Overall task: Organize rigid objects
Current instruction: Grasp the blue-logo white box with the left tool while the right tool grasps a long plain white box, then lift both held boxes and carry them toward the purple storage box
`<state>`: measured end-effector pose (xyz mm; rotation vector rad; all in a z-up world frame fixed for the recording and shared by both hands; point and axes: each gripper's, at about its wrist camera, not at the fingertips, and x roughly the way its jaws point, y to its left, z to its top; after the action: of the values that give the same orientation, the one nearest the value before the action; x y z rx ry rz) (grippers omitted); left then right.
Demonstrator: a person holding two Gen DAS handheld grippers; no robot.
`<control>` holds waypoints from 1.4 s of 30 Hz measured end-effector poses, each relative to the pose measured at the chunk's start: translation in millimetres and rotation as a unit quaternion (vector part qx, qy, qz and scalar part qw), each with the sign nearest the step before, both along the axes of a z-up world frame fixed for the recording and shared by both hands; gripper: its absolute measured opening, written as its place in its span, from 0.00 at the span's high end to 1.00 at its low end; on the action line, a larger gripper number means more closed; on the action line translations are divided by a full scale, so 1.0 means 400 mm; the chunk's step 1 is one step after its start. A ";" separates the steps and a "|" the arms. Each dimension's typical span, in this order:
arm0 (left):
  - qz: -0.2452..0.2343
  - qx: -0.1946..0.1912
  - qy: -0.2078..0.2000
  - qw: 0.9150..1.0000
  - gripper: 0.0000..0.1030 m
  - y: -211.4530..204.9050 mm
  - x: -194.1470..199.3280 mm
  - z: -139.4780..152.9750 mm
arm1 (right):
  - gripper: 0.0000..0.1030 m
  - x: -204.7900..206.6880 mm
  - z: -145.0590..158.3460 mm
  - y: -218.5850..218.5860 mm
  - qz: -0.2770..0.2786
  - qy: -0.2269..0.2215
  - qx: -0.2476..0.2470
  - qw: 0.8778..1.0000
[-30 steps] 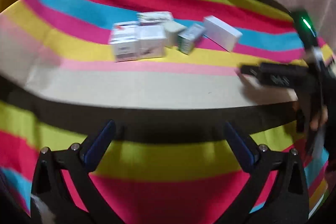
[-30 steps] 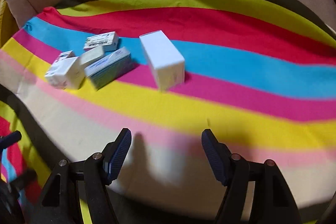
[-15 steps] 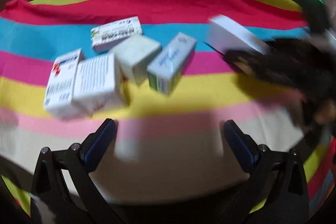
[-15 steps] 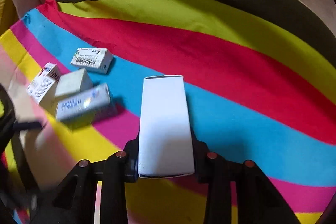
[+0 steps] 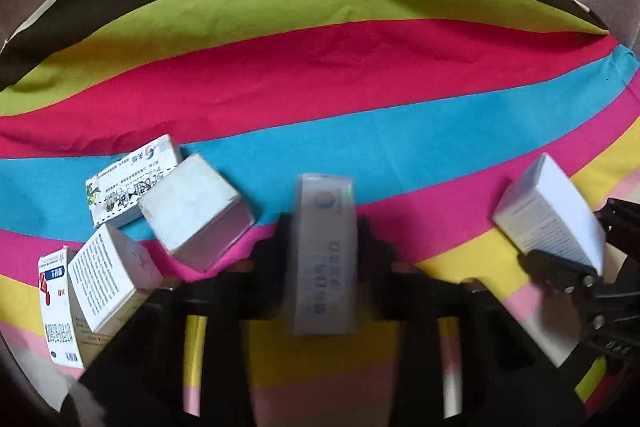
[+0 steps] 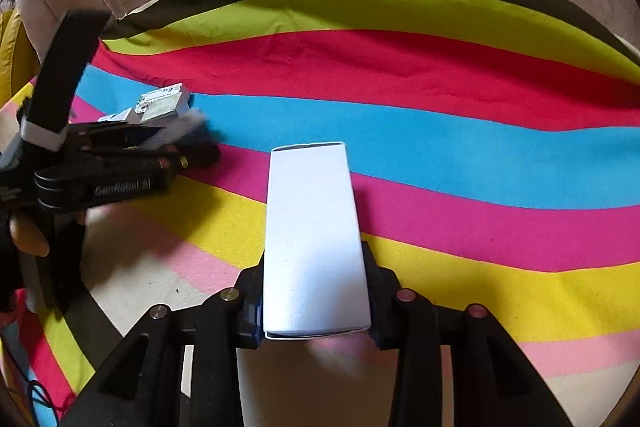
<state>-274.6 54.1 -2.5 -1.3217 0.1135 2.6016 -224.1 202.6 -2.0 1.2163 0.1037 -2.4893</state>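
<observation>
My left gripper: closing on grey carton | my right gripper: opening slightly, white box clamped, right of carton.

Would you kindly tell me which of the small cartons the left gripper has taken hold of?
The grey-blue carton, gripped by the closing left gripper. The printed boxes lie loose on the striped cloth beside it; the right gripper holds the plain white box.
</observation>
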 end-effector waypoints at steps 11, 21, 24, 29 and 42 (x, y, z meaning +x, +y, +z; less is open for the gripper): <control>0.045 0.008 0.016 0.999 0.68 -0.043 0.142 0.011 | 0.62 -0.003 -0.002 -0.013 0.001 0.005 0.026 1.000; 0.059 0.000 0.016 0.998 0.67 -0.036 0.151 0.005 | 0.65 0.011 0.000 -0.031 -0.012 0.015 0.056 0.998; 0.054 -0.007 0.009 0.998 0.67 -0.029 0.211 0.001 | 0.65 0.044 0.010 -0.037 -0.025 0.002 0.067 0.997; 0.061 0.014 -0.001 0.998 0.67 -0.050 0.324 0.004 | 0.65 0.156 0.026 -0.061 -0.033 -0.005 0.068 0.997; 0.089 0.032 -0.013 0.995 0.67 -0.163 0.656 0.017 | 0.64 0.392 0.056 -0.146 -0.016 -0.018 0.064 0.998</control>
<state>-12.3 -11.0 4.5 -1.4024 -0.0967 2.7058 -67.3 144.4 20.5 1.3245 0.2397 -2.5208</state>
